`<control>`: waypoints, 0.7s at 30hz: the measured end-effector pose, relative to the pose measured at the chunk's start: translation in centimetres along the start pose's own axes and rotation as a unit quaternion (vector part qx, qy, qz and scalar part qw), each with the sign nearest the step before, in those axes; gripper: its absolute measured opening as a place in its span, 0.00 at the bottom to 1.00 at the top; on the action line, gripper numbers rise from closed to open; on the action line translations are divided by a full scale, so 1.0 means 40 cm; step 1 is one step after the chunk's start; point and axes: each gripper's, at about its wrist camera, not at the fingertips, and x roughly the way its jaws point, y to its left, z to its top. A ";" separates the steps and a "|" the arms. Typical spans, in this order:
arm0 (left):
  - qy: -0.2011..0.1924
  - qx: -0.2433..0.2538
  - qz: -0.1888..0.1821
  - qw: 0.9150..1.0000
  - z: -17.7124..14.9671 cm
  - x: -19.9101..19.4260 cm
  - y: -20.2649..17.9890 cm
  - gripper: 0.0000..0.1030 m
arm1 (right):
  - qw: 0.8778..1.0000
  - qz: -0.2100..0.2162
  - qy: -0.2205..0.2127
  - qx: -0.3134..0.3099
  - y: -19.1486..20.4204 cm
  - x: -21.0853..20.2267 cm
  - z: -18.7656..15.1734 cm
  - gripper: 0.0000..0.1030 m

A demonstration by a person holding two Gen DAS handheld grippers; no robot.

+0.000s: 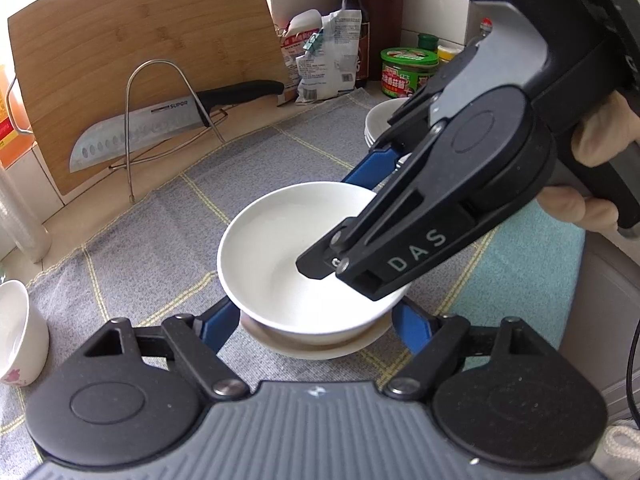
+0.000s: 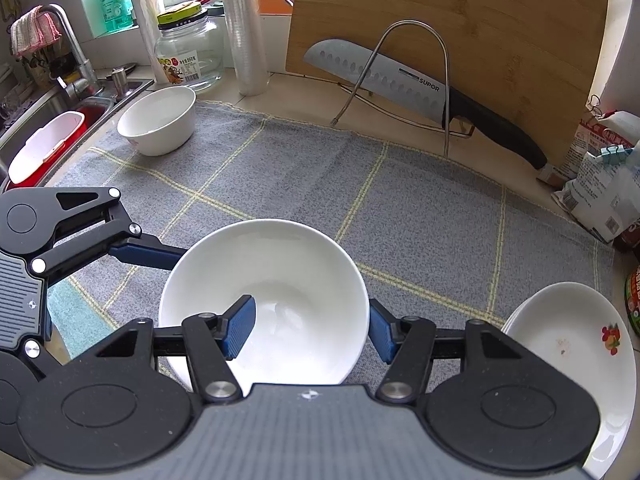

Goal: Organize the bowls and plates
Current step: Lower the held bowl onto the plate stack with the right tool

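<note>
A plain white bowl (image 1: 280, 256) (image 2: 276, 280) sits in the middle of the grey checked cloth, seemingly nested on another bowl's rim (image 1: 320, 346). My right gripper (image 2: 312, 326) straddles its near wall, one blue finger (image 2: 240, 326) inside and one outside; the jaws stand open around the wall. My left gripper (image 1: 316, 322) is open, its blue fingers (image 1: 216, 326) on either side of the bowl's base. A second white bowl (image 2: 158, 120) (image 1: 18, 332) stands by the sink. A stack of white plates (image 2: 572, 356) (image 1: 380, 120) lies at the right.
A bamboo cutting board (image 2: 460, 32) and a knife (image 2: 400, 76) on a wire rack (image 2: 416, 80) stand at the back. Jars, bottles and bags (image 1: 324, 56) line the wall. The sink (image 2: 48, 120) is at the left. A teal cloth (image 1: 520, 272) lies under the grey one.
</note>
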 end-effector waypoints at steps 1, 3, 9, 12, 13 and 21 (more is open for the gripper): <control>0.001 0.000 -0.001 1.000 0.000 0.000 0.000 0.81 | 1.000 0.000 0.000 0.000 -0.001 0.000 -0.001 0.63; 0.002 -0.002 -0.004 1.000 -0.001 0.001 0.000 0.81 | 1.000 0.001 0.001 -0.001 -0.001 0.003 -0.001 0.63; 0.010 -0.002 -0.007 1.000 -0.004 0.006 -0.002 0.84 | 1.000 0.005 0.005 -0.002 0.001 0.007 -0.002 0.64; 0.007 0.002 -0.006 1.000 -0.006 0.006 -0.006 0.84 | 1.000 0.004 0.003 -0.005 0.003 0.006 -0.002 0.65; 0.008 0.003 -0.006 1.000 -0.006 0.006 -0.006 0.84 | 1.000 0.006 0.003 -0.004 0.002 0.006 -0.003 0.65; -0.008 0.017 -0.005 1.000 -0.014 -0.030 -0.001 0.91 | 1.000 0.005 -0.021 -0.010 0.008 -0.024 0.001 0.92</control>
